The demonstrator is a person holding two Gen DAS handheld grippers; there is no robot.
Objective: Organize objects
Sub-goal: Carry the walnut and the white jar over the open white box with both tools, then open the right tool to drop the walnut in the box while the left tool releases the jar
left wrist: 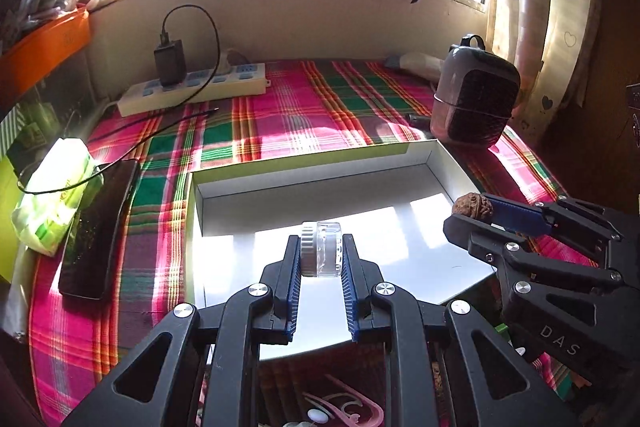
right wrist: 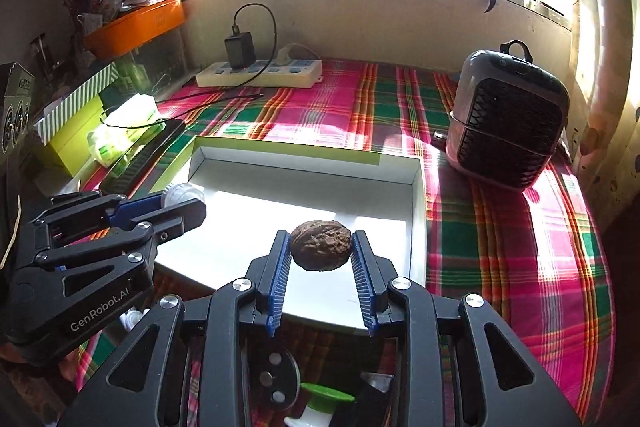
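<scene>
A: One plaid-covered desk (left wrist: 320,115), one white box (left wrist: 440,163) at frame centre. What differs between views?

B: Only the right view shows the striped box (right wrist: 76,99), middle left.

A: The tongs?

B: Left tongs (left wrist: 321,247), narrowly parted, clenched on one clear jar (left wrist: 322,247) above the box; right tongs (right wrist: 321,247), wider, clenched on one walnut (right wrist: 321,245), lower centre.

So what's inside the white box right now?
The white box shows only bare floor; both held items hang above it. Its near end is hidden behind the left gripper and right gripper.
</scene>
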